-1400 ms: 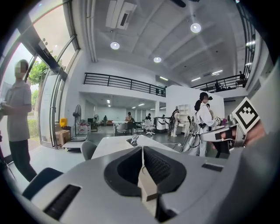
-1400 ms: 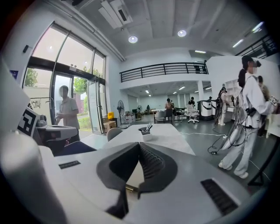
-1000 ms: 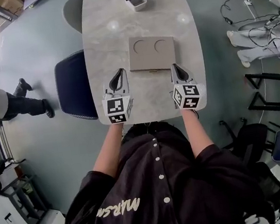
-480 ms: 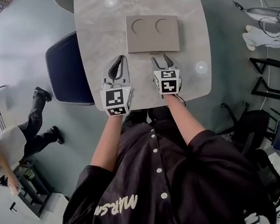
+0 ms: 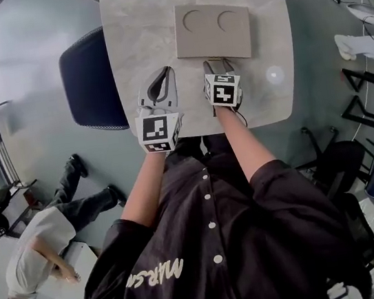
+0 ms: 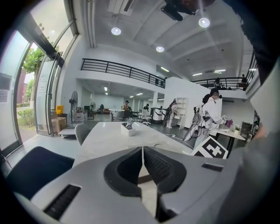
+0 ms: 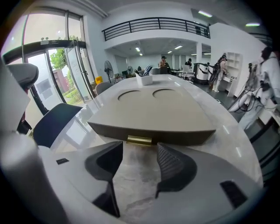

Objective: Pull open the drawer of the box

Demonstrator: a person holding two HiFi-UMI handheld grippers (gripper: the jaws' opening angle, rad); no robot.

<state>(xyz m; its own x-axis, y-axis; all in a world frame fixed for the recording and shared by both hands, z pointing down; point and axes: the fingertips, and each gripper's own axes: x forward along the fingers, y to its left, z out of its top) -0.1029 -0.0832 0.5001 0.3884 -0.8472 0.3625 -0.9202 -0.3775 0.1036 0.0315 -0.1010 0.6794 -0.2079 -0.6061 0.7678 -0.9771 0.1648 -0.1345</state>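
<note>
Approach step: the right gripper [image 7: 139, 151], jaws just spread with nothing between, sits just short of the front handle [image 7: 139, 140] of the box [image 7: 153, 113] on the surface [image 5: 136, 41], with the left gripper [image 6: 142, 159] pressed together beside the box; next, pinch the handle and pull.

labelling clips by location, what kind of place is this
Probably a large open-plan office or lab workspace. A long marble-look table has an office chair beside it. A balcony railing runs above a wide hall, and tall windows line one side.
</note>
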